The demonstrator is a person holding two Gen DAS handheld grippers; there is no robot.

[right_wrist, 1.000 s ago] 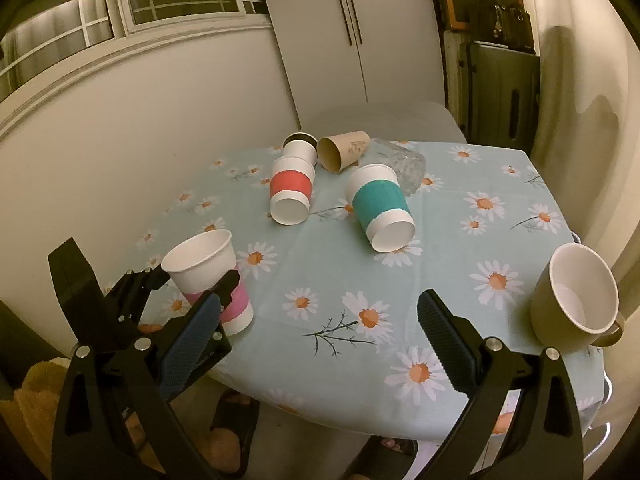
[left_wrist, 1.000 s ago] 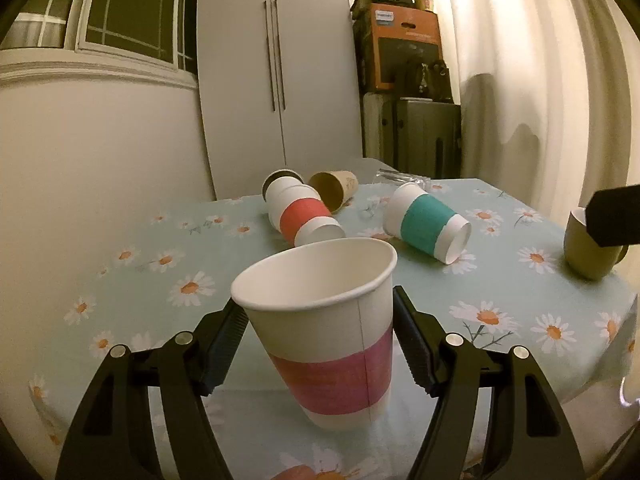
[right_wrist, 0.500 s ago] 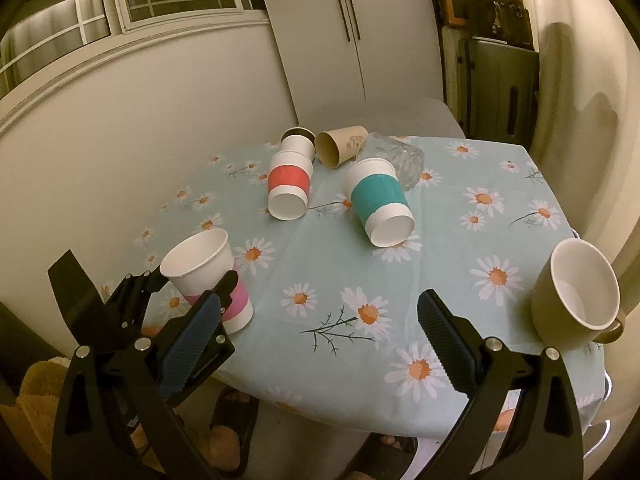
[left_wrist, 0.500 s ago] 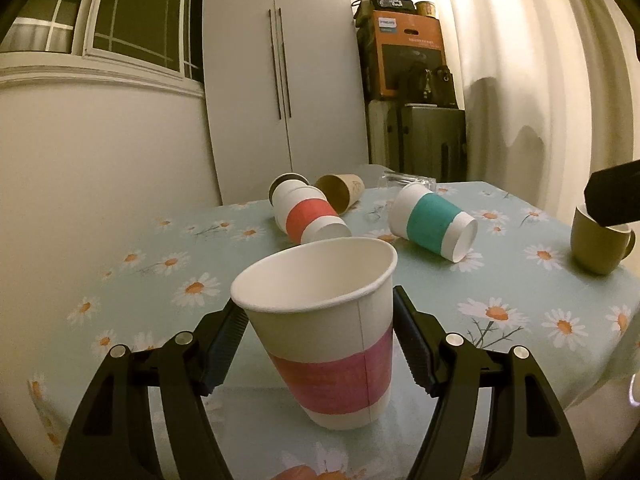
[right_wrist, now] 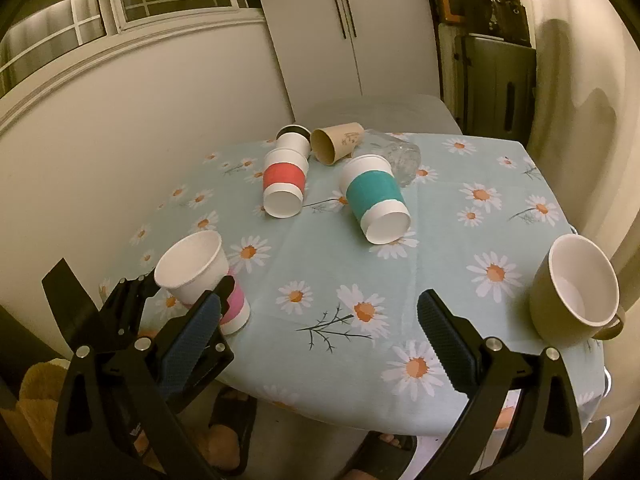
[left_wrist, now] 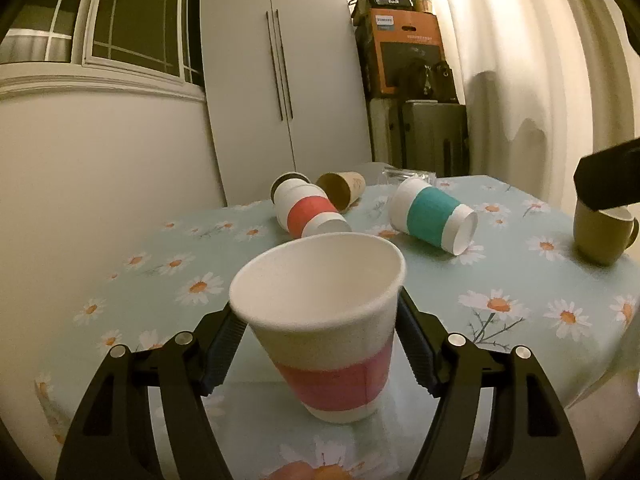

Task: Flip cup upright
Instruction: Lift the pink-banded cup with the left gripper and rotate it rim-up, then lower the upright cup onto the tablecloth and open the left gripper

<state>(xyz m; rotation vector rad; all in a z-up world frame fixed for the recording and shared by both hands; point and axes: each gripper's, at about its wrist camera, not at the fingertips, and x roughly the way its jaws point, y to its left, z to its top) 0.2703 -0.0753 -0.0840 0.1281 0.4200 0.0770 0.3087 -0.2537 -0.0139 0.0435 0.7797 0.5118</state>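
A white paper cup with a pink band [left_wrist: 326,332] stands upright, mouth up, near the table's front left edge; it also shows in the right wrist view [right_wrist: 200,276]. My left gripper [left_wrist: 320,344] has its pads on both sides of this cup, closed on it. My right gripper [right_wrist: 320,320] is open and empty above the table's front edge. A red-banded cup [right_wrist: 283,182] and a teal-banded cup [right_wrist: 374,198] lie on their sides at mid table.
A brown paper cup [right_wrist: 336,142], a black-rimmed cup [right_wrist: 294,138] and a clear glass [right_wrist: 396,154] lie on their sides at the back. An olive mug [right_wrist: 574,290] stands upright at the right edge. The daisy tablecloth [right_wrist: 460,216] covers the table. A wall runs along the left.
The left gripper with the pink-banded cup has lifted and tilted slightly, so I see more into the cup's mouth. The right gripper has stayed open and nearly still.
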